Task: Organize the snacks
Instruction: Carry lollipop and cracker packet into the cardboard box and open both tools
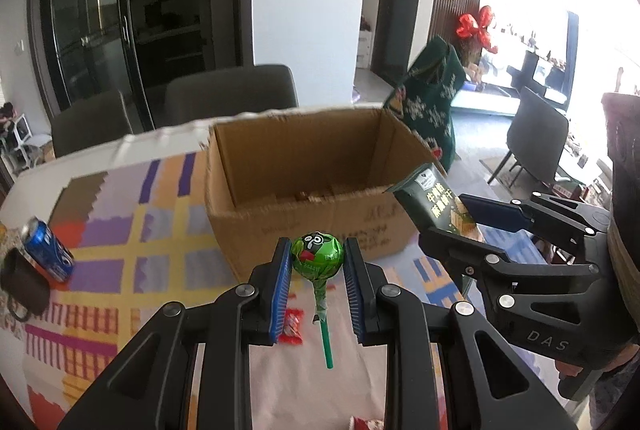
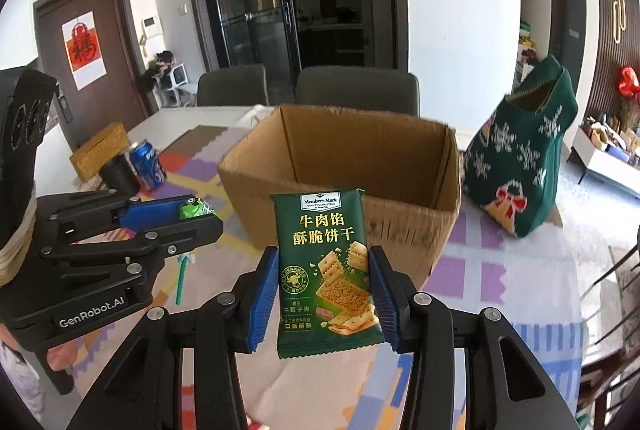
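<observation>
Left hand-held gripper (image 1: 318,262) is clamping a lollipop (image 1: 318,256); right hand-held gripper (image 2: 323,282) is clamping a cracker packet (image 2: 326,270). Both are hovering just short of the open cardboard box (image 2: 400,226) ahead; next, probably carrying forward over its rim and releasing.

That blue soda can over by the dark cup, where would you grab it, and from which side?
Grip the blue soda can around the middle of its round wall, jaws on opposite sides. It stands upright on the patterned tablecloth, so a level approach suits it. Come from the cardboard box side: the dark cup crowds its other side, seemingly touching it.
</observation>
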`<state>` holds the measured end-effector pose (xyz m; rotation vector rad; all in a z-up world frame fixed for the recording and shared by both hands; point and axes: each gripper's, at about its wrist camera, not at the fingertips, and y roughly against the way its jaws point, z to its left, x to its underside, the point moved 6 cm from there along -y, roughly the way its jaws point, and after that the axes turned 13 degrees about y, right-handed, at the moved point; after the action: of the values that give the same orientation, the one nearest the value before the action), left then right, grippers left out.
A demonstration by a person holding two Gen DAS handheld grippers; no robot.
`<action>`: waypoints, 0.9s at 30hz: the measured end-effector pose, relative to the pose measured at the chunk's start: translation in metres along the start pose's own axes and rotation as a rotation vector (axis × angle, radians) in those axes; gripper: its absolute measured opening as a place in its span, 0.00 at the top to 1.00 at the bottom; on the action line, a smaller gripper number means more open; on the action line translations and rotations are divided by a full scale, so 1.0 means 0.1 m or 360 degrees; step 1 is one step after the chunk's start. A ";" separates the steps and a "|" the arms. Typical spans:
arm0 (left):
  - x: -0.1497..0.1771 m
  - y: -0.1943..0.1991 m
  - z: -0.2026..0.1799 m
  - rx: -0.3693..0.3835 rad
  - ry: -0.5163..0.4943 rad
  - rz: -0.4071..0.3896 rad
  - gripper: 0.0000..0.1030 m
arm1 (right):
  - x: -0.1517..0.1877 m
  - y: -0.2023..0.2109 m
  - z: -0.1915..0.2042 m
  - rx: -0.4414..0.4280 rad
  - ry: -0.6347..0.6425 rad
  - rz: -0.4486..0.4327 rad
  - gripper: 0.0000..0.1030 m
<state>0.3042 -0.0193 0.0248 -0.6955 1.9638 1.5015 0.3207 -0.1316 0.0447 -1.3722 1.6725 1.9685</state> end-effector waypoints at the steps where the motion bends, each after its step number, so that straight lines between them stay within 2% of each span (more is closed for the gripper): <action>1: -0.05 0.00 0.01 -0.0007 -0.0001 -0.0012 0.75 | -0.05 -0.01 -0.01 0.0006 0.0001 -0.0007 0.56; 12: -0.54 -0.11 0.09 -0.0036 -0.0001 -0.0075 0.75 | -0.50 -0.07 -0.19 0.0070 0.0010 -0.0088 0.56; 27: -0.94 -0.53 0.27 -0.0094 -0.0030 -0.0088 0.75 | -0.78 -0.46 -0.39 0.0143 0.0047 -0.0044 0.56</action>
<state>0.4106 0.0005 0.0493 -0.7518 1.8773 1.5328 0.4142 -0.1200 0.0757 -1.3911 1.7228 1.8437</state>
